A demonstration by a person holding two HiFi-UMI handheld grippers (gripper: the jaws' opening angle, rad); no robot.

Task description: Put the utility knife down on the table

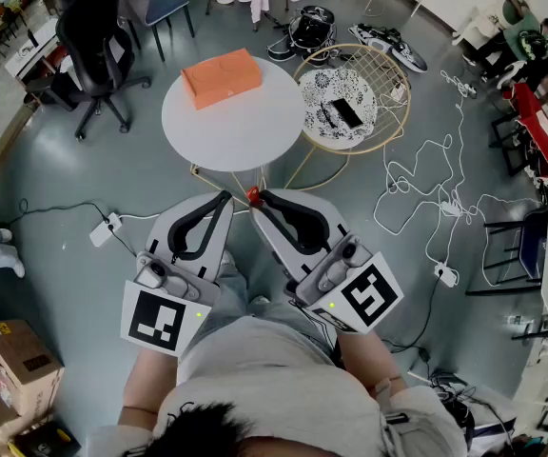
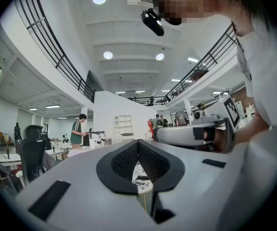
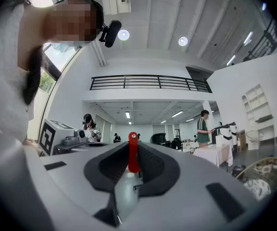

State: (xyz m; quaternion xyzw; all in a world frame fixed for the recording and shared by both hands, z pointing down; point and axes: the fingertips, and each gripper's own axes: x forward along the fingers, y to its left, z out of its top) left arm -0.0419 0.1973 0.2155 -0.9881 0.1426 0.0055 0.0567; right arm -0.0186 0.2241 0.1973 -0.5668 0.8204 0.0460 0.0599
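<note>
The thin red and silver utility knife (image 1: 252, 195) is not on the table yet. It sits between the jaws of the right gripper (image 1: 261, 197), a little below the middle of the head view. In the right gripper view the two black jaws are closed tight on the knife (image 3: 133, 153). Its red end, with a small hole in it, sticks up past the tips of the right gripper (image 3: 131, 147). The left gripper (image 1: 225, 199) is just beside it, to the left. In the left gripper view the tips of the left gripper (image 2: 138, 142) meet and nothing is held between them. The round white table (image 1: 236, 127) is higher up in the head view, above both grippers and apart from them. A flat orange box (image 1: 221, 76) lies on the upper left part of the table, and the rest of the top is bare. So I think the job is at the carrying step: the knife is held, but it has not been brought to the table. The next move should bring the right gripper up over the bare white part, away from the orange box. Then it should go down until the knife touches the top, and only then let the jaws open. The knife is thin and has a blade, so it should go down slowly and flat, and not be dropped.
</note>
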